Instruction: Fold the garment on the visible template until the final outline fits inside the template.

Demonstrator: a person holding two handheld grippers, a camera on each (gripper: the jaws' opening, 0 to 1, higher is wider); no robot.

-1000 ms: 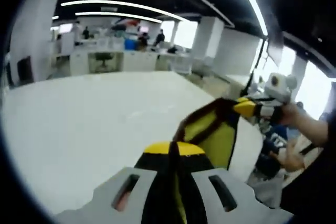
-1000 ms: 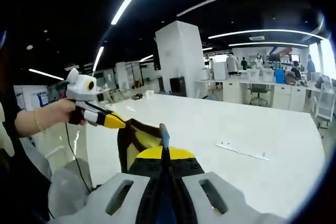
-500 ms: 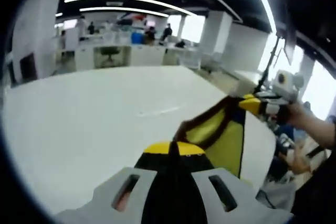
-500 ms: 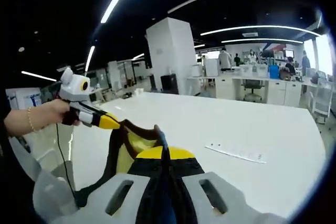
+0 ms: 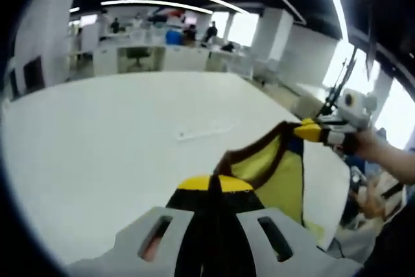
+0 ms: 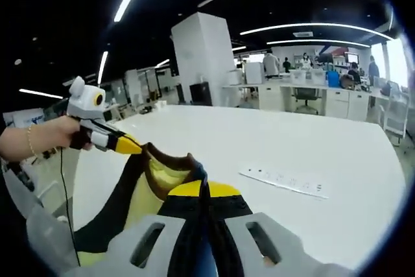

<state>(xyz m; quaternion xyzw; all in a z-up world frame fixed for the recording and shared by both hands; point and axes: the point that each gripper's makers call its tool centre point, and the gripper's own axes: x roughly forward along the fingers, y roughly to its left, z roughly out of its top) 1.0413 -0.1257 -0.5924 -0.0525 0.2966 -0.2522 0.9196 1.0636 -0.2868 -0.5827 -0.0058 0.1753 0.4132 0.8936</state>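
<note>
White surface (image 5: pixel 97 160) stretches ahead of both sets of jaws, desks and people beyond. Left gripper (image 5: pixel 214 183) has its jaws pressed together on the yellow, dark-trimmed garment (image 5: pixel 275 173), held above the surface between the two. Right gripper (image 6: pixel 202 189) pinches its other edge likewise. A pale strip (image 6: pixel 284 181) lies ahead, right of those jaws.

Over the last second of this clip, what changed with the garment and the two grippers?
The grippers drew apart, stretching the yellow garment wider between them above the white table, so more of it hangs open. The left gripper and right gripper both stayed shut on its dark-trimmed edge; nothing was let go. The white strip stayed flat on the table.
</note>
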